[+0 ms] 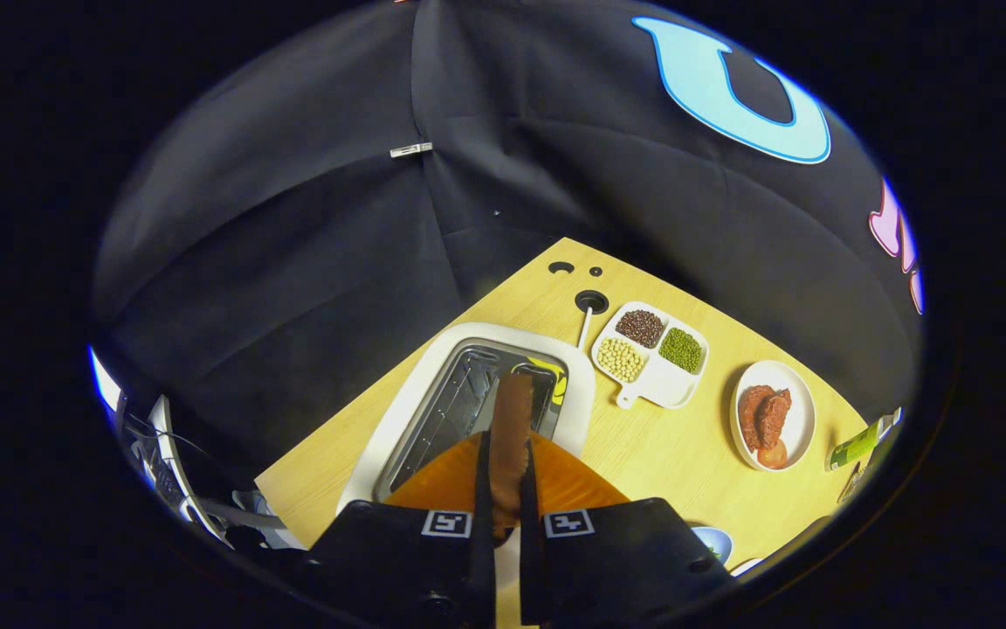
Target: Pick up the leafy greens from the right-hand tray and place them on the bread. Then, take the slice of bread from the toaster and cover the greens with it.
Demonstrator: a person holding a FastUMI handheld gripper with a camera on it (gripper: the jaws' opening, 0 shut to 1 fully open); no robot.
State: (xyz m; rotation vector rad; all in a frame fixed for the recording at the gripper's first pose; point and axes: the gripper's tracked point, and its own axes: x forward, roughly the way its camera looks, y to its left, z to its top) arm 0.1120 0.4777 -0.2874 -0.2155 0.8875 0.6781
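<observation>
Gripper [505,515] is pinching the bread slice [510,437] on edge, fingers pressing both faces, just above the toaster [398,411] at 12 o'clock; it looks light, stiff, crumbly.

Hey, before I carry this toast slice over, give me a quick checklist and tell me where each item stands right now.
1. Gripper shut on the bread slice, both fingers pressing its faces: ok.
2. Slice lifted out of the toaster slot: ok, it appears above the slot.
3. Slice held on edge between the fingers, not drooping: ok.
4. Greens already on the bottom bread: cannot tell.
5. Path past the three-part bean dish and the meat plate: cannot tell.
</observation>
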